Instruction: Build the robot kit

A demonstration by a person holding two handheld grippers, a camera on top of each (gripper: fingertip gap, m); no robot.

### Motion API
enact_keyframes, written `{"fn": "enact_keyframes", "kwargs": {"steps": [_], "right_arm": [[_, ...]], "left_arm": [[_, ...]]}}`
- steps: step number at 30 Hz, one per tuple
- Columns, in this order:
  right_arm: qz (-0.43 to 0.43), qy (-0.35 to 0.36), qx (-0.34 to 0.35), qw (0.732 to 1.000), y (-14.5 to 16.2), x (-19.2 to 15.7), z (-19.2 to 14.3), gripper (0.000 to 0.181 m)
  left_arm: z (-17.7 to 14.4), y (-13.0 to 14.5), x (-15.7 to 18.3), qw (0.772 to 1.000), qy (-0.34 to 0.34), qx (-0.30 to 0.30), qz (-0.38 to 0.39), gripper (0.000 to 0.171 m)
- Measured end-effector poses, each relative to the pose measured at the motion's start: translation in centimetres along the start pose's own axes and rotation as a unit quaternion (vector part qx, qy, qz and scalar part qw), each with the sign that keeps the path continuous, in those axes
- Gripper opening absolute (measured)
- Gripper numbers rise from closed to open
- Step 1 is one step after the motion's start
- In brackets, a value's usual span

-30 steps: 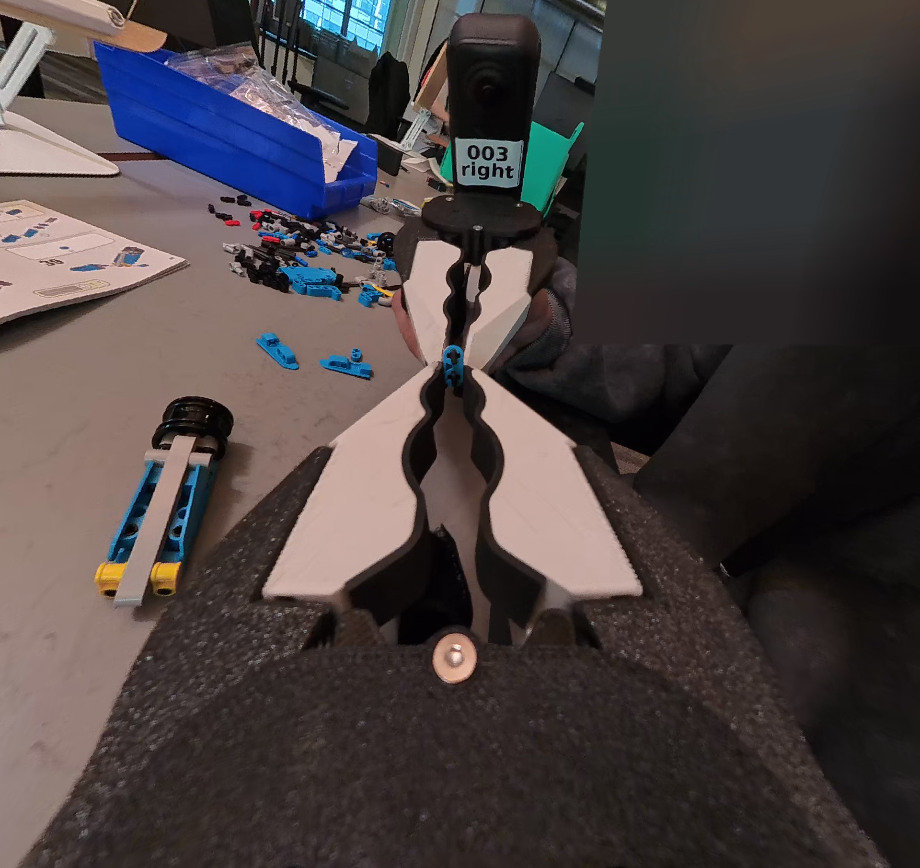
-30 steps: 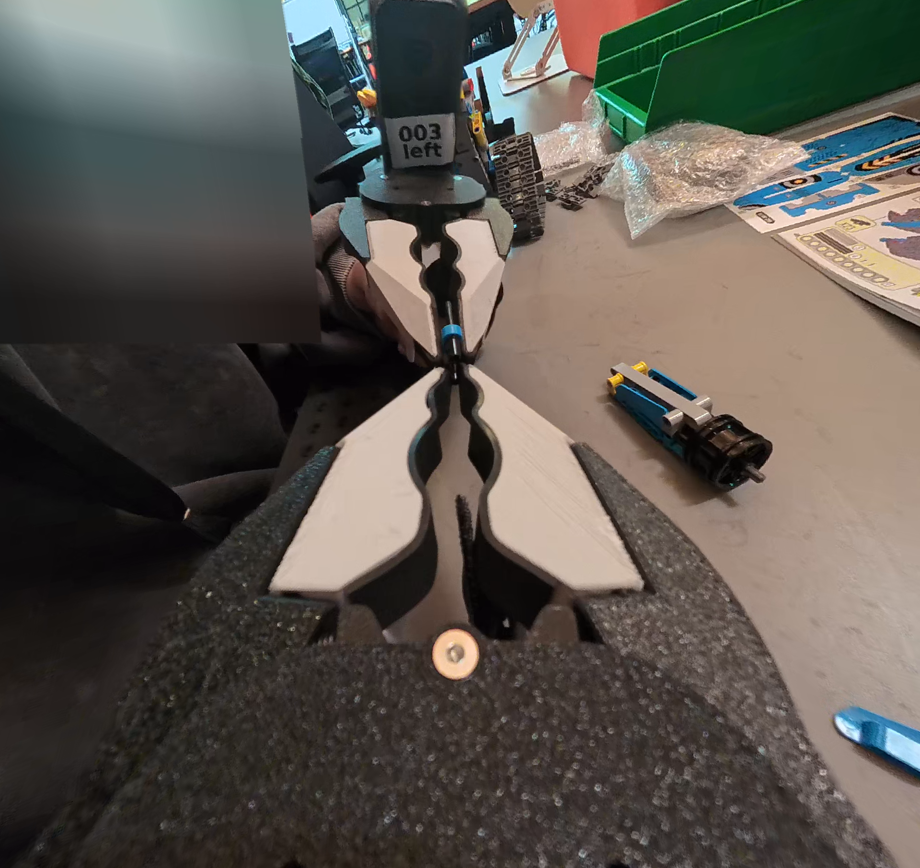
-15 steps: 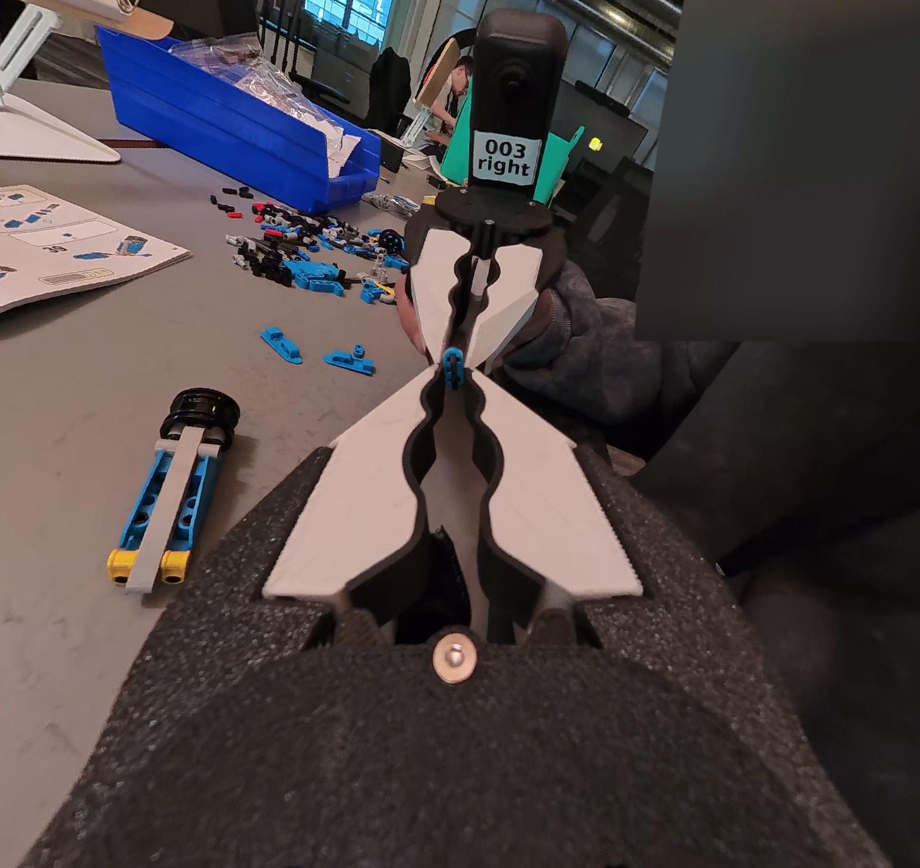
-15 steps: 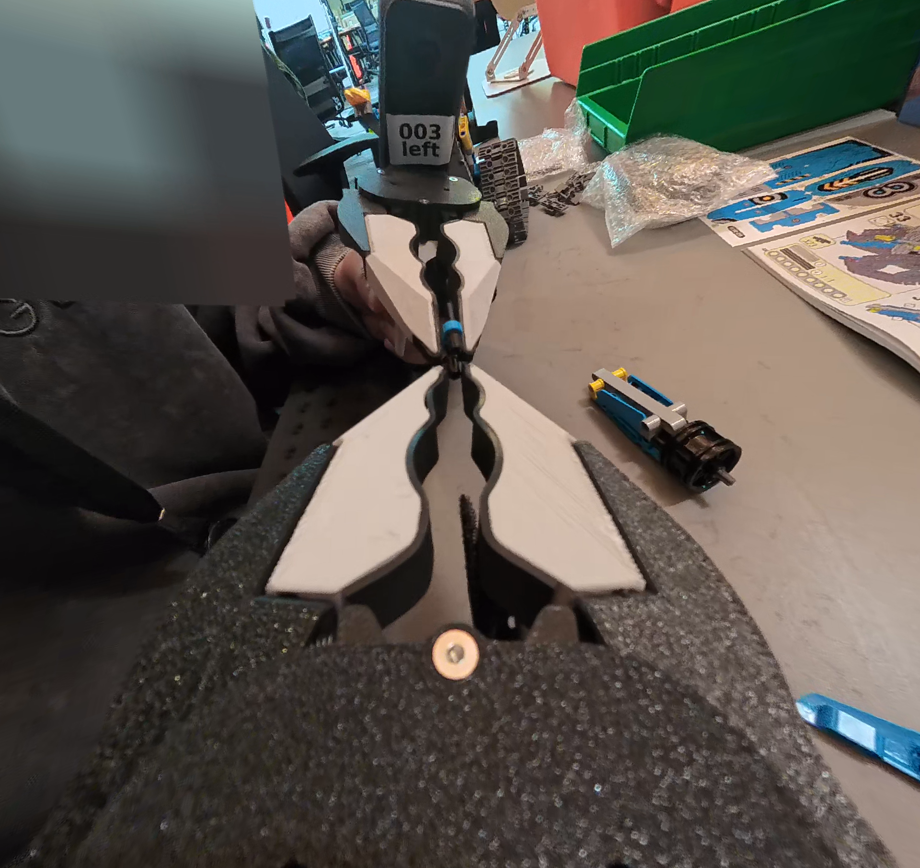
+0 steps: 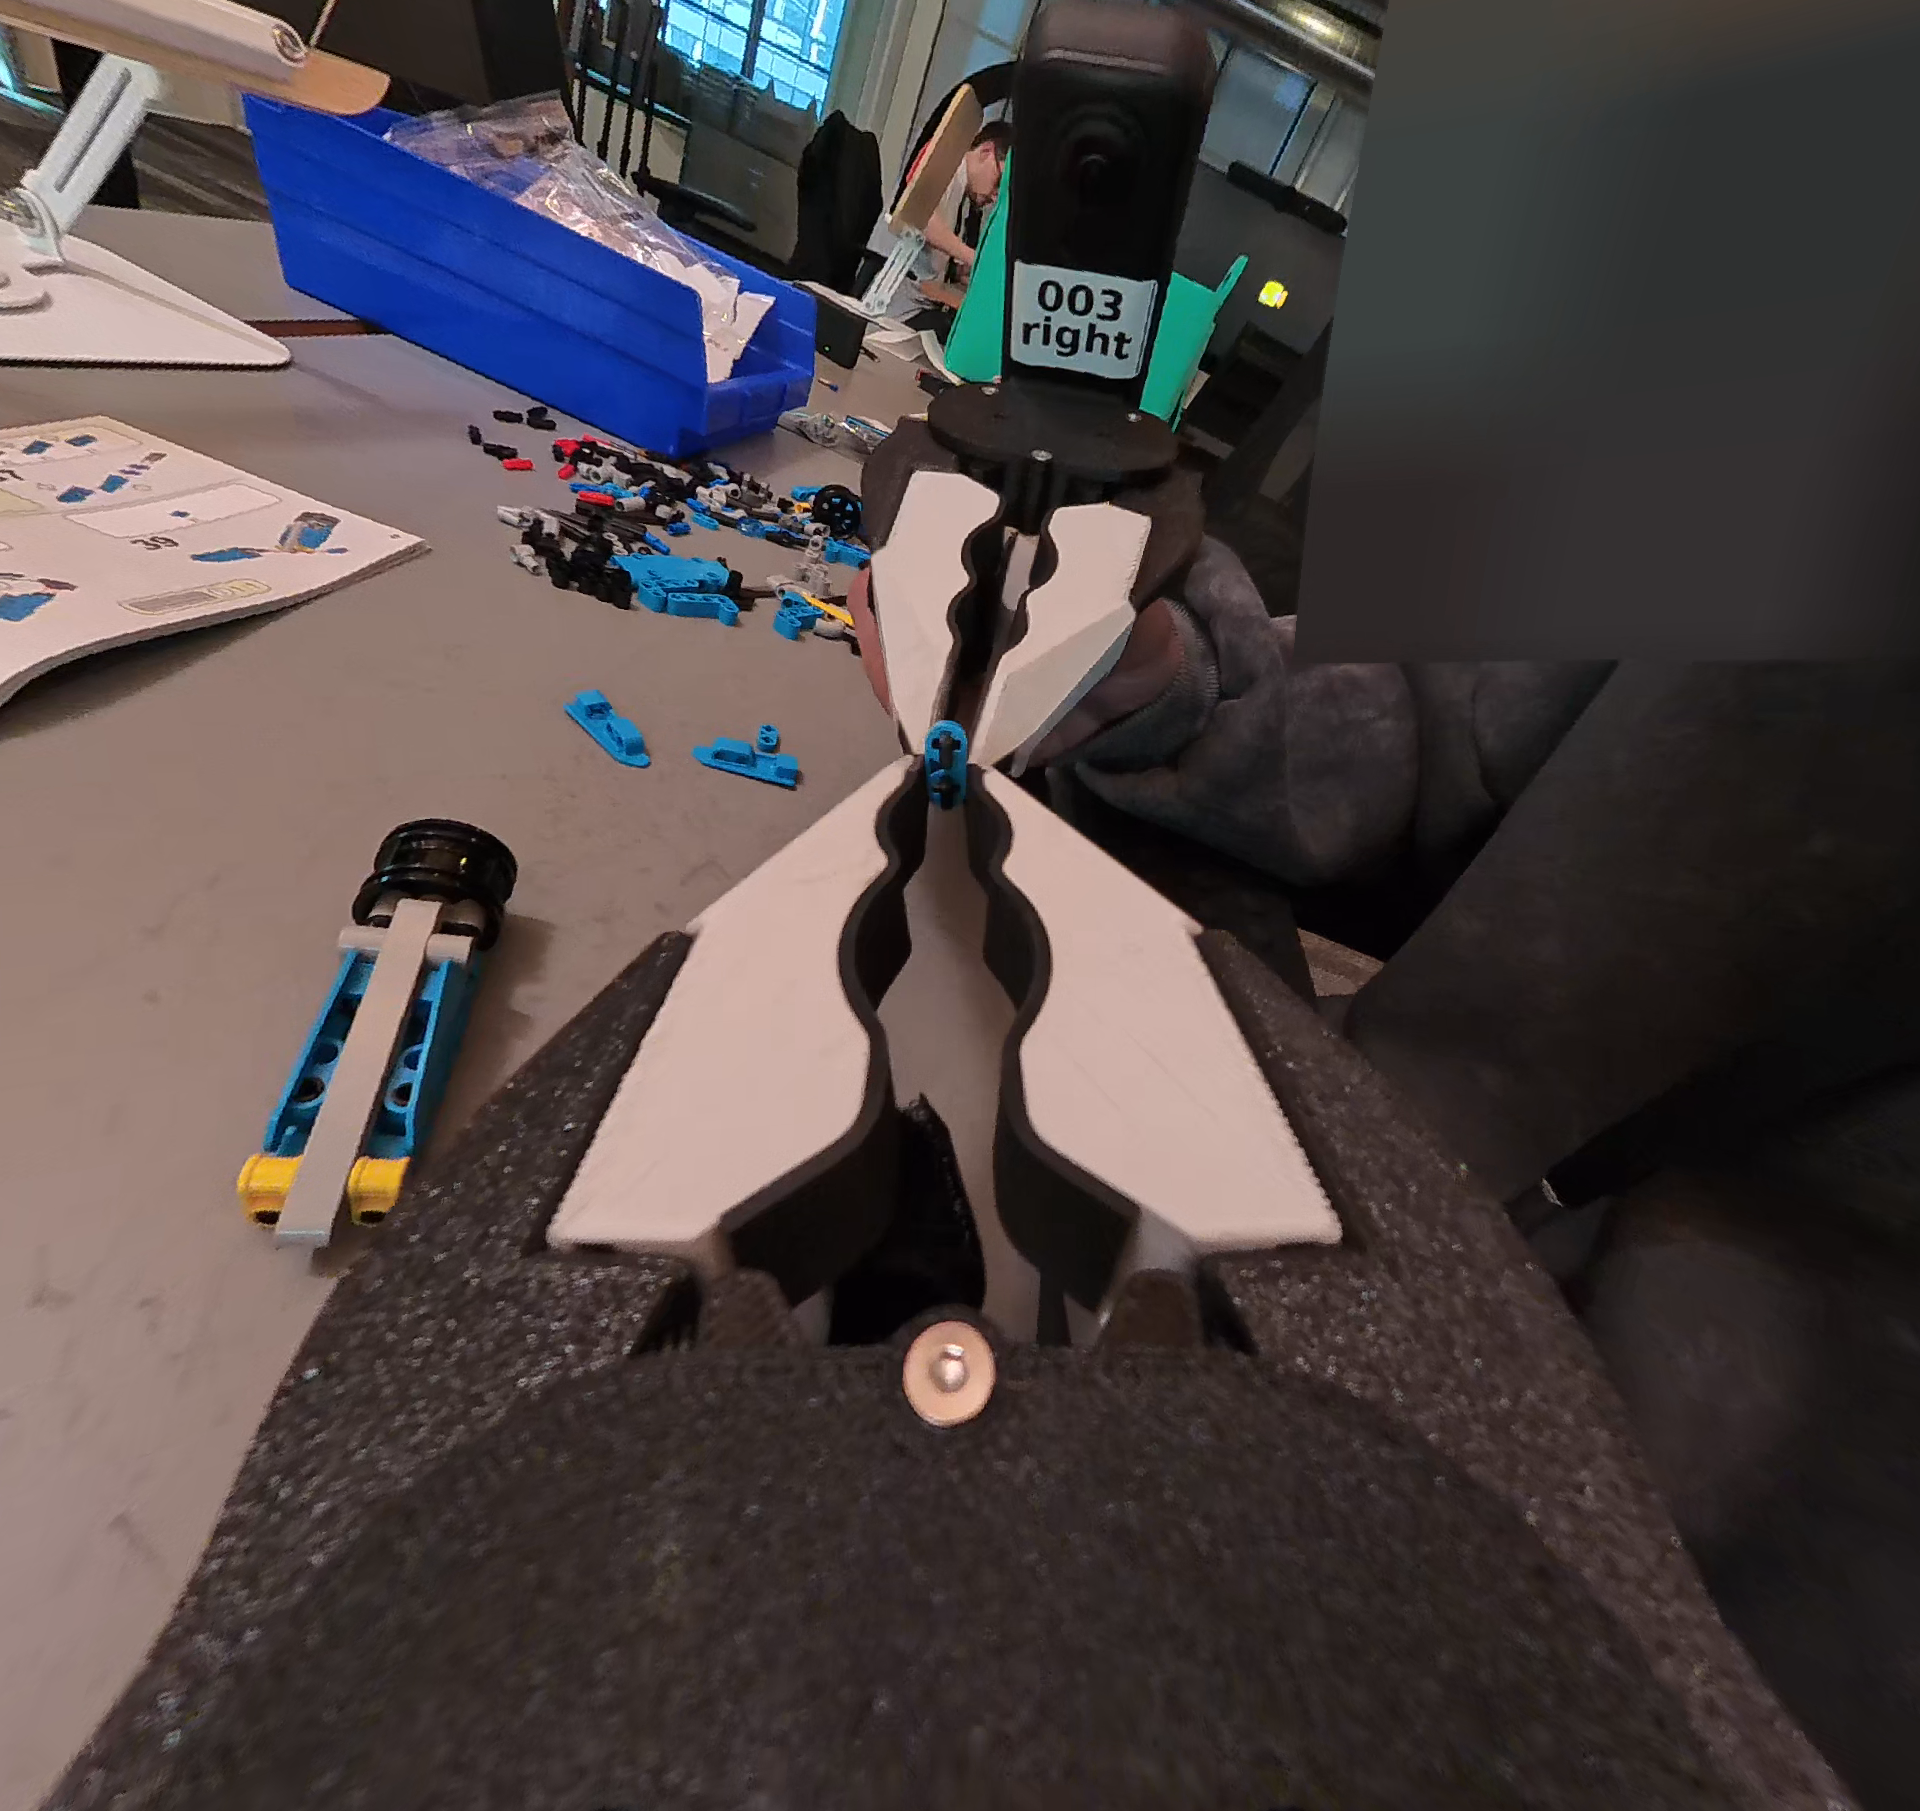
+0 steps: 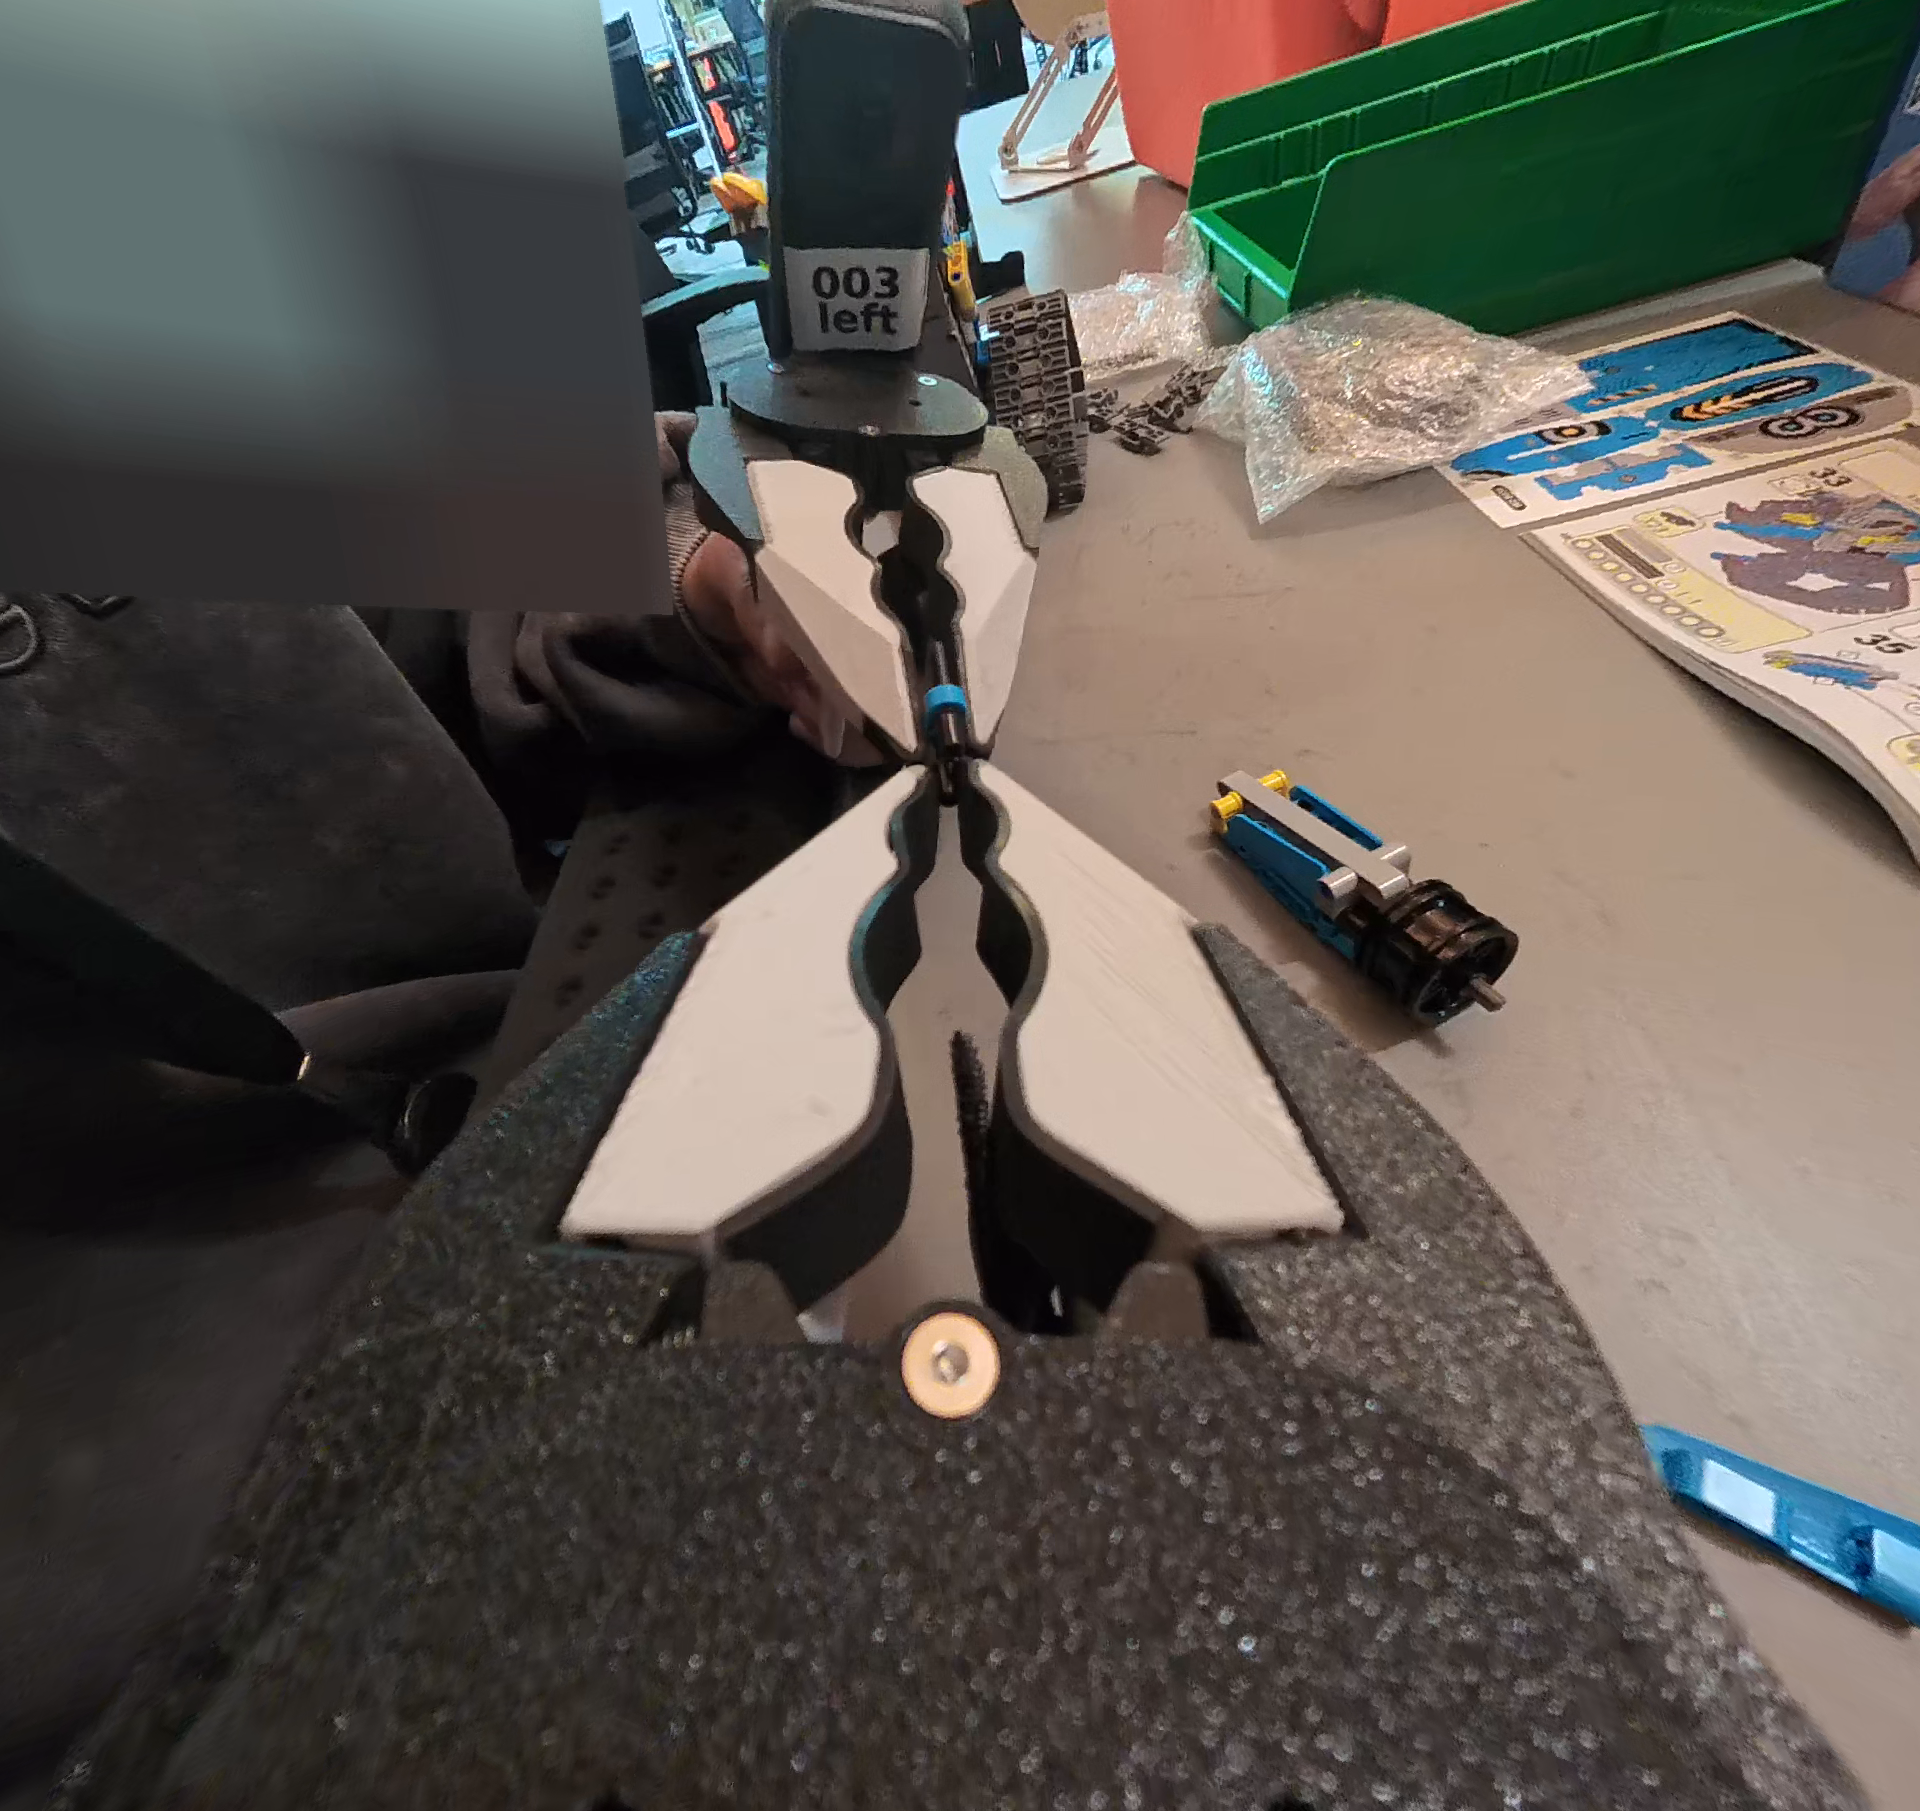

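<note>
My left gripper is shut on a small blue connector, held in the air off the table's near edge. My right gripper faces it tip to tip and is shut on a short black pin that meets the blue connector. The right gripper shows opposite in the left wrist view, and the left gripper in the right wrist view. A hand in a dark sleeve holds each one.
A blue and grey assembly with a black wheel and yellow ends lies on the grey table. Two loose blue pieces, a parts pile, a booklet, a blue bin, a green bin and plastic bags lie farther off. Only a small space, under 4 cm, lies between the two pairs of fingers.
Both grippers stay tip to tip and shut. They have drifted slightly together, and the scene has shifted a little in both views.
</note>
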State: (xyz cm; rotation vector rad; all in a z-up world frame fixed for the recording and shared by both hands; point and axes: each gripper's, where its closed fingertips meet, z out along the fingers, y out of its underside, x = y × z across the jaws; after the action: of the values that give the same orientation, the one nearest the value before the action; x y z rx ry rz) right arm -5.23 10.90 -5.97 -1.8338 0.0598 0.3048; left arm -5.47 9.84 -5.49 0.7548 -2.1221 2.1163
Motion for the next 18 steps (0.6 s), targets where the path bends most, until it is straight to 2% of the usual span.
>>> {"fn": "enact_keyframes", "kwargs": {"steps": [5, 8, 12, 14, 18], "right_arm": [[0.005, -0.008, -0.001, 1.000, 0.0, 0.0, -0.1, 0.003], [0.001, -0.029, -0.011, 1.000, 0.2, -0.6, -0.2, 0.003], [0.014, -0.049, -0.034, 0.998, 1.1, -0.9, -0.3, 0.003], [0.015, -0.054, -0.040, 0.998, 1.3, -1.1, -0.2, 0.003], [0.012, -0.050, -0.059, 0.997, 2.0, -1.0, 0.0, 0.004]], "left_arm": [[0.1, 0.0, 0.2, 1.000, 0.009, 0.000, -0.007, 0.007], [0.0, 0.2, 0.7, 0.998, 0.045, -0.011, -0.039, 0.006], [0.1, 1.0, 1.3, 0.998, 0.050, -0.036, -0.015, 0.016], [0.1, 1.2, 1.0, 0.998, 0.040, -0.043, -0.009, 0.007], [0.1, 1.9, 0.7, 0.998, 0.026, -0.064, 0.008, 0.007]]}}
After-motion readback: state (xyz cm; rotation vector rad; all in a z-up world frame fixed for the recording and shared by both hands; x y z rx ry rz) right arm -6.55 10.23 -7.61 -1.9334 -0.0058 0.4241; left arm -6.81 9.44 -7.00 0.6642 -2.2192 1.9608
